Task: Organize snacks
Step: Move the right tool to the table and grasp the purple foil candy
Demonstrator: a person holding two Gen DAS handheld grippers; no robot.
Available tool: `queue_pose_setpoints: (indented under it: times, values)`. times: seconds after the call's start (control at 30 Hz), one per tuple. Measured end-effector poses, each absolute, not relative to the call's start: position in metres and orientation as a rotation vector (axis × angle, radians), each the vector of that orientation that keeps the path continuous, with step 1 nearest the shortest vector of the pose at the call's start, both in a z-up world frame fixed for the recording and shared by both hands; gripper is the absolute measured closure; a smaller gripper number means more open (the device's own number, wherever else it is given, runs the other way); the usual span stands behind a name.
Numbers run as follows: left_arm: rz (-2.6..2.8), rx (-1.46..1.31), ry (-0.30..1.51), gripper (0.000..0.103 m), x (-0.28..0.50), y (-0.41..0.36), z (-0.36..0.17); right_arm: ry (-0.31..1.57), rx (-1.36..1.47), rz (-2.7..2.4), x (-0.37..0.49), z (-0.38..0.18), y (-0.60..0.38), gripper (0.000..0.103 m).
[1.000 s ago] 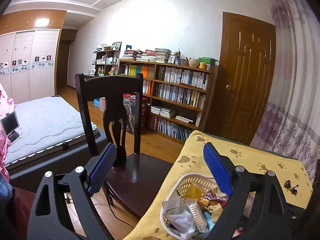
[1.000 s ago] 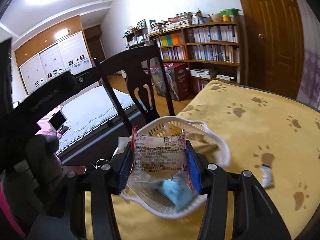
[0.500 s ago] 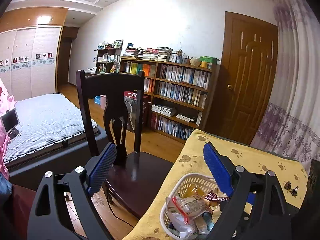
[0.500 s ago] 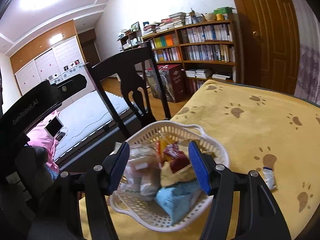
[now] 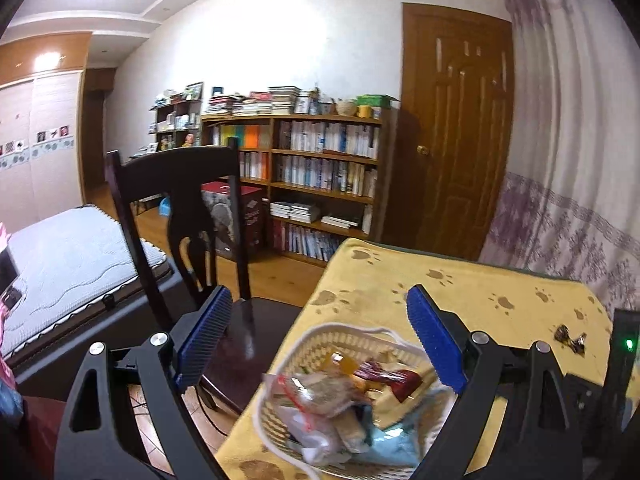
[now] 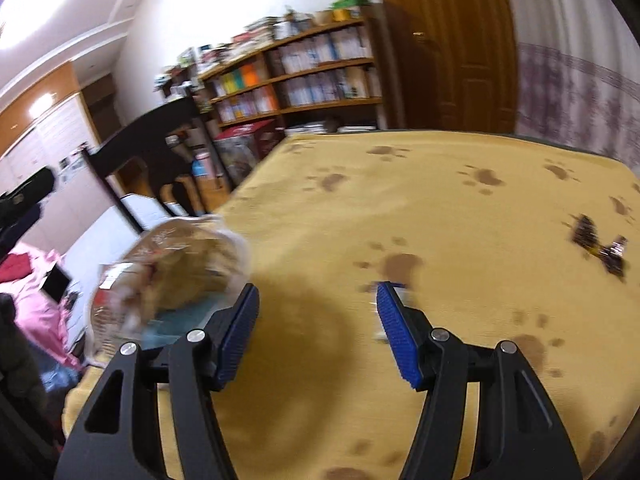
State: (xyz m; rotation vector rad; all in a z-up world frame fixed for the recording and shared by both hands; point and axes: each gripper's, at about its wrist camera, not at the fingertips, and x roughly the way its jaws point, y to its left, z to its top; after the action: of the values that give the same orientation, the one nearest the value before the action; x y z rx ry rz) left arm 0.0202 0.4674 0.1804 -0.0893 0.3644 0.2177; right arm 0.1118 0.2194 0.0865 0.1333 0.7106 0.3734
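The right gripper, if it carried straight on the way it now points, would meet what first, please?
Most likely the small white-and-blue packet beside the right finger pad of the open right gripper, or the yellow paw-print cloth; blur makes depth uncertain.

Two wrist cameras, both facing the bookshelf wall

The left view looks from the table's near corner, close above the basket (image 5: 316,340); the right view sits low over the table (image 6: 400,200). Both share basket, chair (image 5: 180,172), bookshelf (image 5: 320,168) and door (image 5: 456,120).
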Motion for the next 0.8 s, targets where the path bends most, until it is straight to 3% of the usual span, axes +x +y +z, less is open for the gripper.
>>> queue_pose_setpoints:
  times: [0.47, 0.8]
  values:
    - [0.065, 0.022, 0.399, 0.013, 0.019, 0.396, 0.167, 0.737, 0.104, 0.052, 0.163, 0.065, 0.069, 0.041]
    - [-0.037, 0.069, 0.456, 0.013, 0.022, 0.352, 0.154, 0.769, 0.044, 0.007, 0.229, 0.059, 0.028, 0.041]
